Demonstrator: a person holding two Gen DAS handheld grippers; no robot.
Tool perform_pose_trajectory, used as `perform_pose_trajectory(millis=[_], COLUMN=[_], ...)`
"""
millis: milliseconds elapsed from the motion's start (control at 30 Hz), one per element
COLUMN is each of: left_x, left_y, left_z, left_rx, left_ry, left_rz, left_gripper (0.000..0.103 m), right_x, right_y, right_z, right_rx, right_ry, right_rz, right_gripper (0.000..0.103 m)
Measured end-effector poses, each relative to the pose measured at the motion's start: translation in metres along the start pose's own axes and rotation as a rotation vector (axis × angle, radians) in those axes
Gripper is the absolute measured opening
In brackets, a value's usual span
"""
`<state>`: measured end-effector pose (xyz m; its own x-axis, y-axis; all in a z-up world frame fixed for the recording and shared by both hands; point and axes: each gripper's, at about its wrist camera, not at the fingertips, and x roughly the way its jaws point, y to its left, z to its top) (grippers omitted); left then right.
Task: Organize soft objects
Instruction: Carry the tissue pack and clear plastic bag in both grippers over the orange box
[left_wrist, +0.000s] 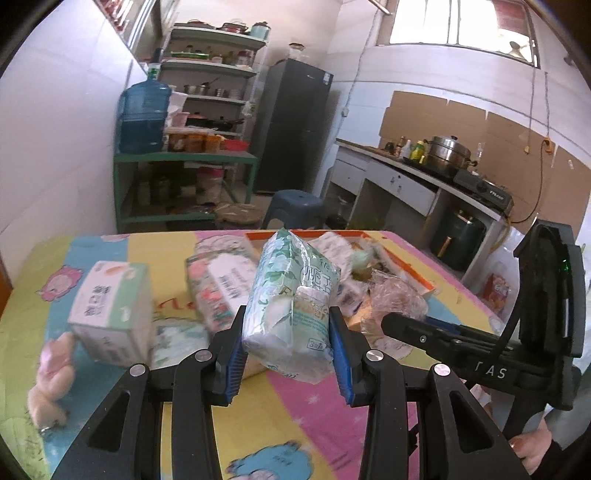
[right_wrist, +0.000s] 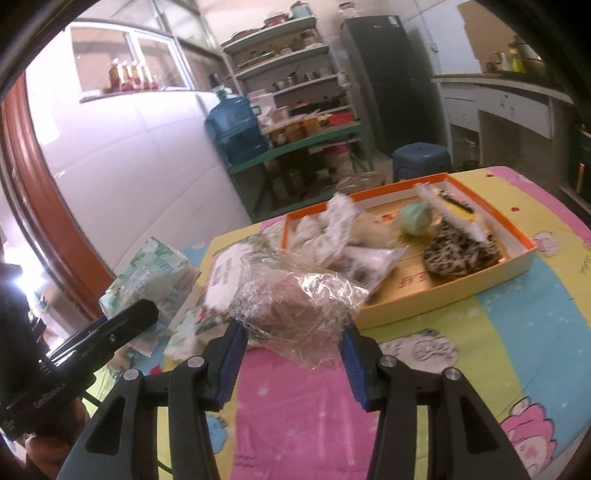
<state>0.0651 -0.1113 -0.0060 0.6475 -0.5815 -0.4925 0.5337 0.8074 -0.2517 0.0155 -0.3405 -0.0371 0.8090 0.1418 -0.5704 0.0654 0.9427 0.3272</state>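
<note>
My left tongs (left_wrist: 288, 332) grip green floral tissue pack (left_wrist: 291, 295), blue pads pressed on both sides, pack lifted above bench (left_wrist: 303, 417) near front edge. My right tongs (right_wrist: 293, 338) clamp crinkled clear bag with brown bundle (right_wrist: 295, 299), held just off bench, near orange-rimmed tray (right_wrist: 476, 284). Tray sits toward far right corner, holding green ball (right_wrist: 415, 218) and spotted cloth (right_wrist: 461, 251). White tissue box (left_wrist: 110, 314) toward left edge, blurred.
</note>
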Motion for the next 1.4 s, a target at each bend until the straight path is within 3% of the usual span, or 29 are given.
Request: perform_pose_trajectory(millis=[633, 1400], left_x=[0.071, 0.138], left_y=[-0.066, -0.07], left_z=[0.018, 0.011], left_rx=[0.017, -0.01], left_ry=[0.015, 0.122], left_rz=[-0.063, -0.045], left_gripper=[0.041, 0.041], right_x=[-0.019, 0.03], right_y=[-0.087, -0.116], right_z=[0.038, 0.058], right_rx=[0.063, 0.02], right_ry=[-0.094, -0.031], right_rz=[-0.094, -0.096], right_gripper=[0.05, 0.05])
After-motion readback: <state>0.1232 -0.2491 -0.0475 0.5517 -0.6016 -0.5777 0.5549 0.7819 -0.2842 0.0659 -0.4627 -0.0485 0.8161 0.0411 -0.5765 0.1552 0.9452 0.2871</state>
